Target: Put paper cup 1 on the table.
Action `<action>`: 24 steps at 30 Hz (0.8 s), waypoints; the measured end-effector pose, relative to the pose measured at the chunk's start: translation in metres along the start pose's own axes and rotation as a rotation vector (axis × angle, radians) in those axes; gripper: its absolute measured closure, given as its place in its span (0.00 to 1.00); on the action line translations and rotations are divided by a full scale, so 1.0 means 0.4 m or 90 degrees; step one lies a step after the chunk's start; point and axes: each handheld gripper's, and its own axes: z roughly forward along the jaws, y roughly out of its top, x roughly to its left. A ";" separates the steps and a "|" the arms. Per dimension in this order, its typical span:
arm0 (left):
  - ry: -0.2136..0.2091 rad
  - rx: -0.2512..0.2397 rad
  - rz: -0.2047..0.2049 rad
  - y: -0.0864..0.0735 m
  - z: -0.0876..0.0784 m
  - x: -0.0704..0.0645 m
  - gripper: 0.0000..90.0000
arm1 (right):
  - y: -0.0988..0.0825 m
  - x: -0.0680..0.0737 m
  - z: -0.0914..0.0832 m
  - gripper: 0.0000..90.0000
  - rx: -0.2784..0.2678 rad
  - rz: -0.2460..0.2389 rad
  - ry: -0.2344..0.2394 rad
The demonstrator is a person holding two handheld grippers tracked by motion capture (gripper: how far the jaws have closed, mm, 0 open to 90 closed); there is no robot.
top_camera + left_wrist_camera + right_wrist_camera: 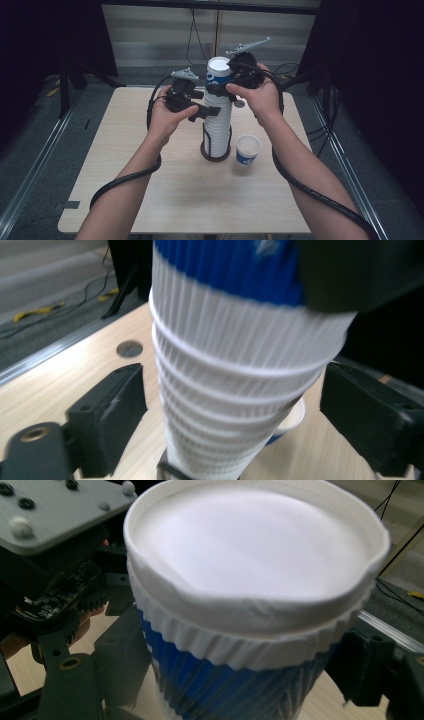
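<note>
Cup stack between released left tongs; right tongs grasping top cup.

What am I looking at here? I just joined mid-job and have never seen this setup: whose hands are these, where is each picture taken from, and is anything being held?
There is no robot arm: a person holds a hand-held tool with two black fingers in each hand. One picture looks down from above the wooden table; the other two come from cameras riding on each tool.

On the table a tall stack of paper cups stands in a dark holder, and a single cup stands beside it.

The right gripper is around the top cup, blue-banded, at the head of the stack; it looks shut on it. The left gripper sits lower, with its fingers on either side of the stack with a gap, so it is open.
</note>
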 end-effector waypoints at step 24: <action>0.047 -0.007 0.051 0.018 0.043 -0.029 0.14 | 0.008 0.003 -0.025 0.27 -0.029 0.015 -0.010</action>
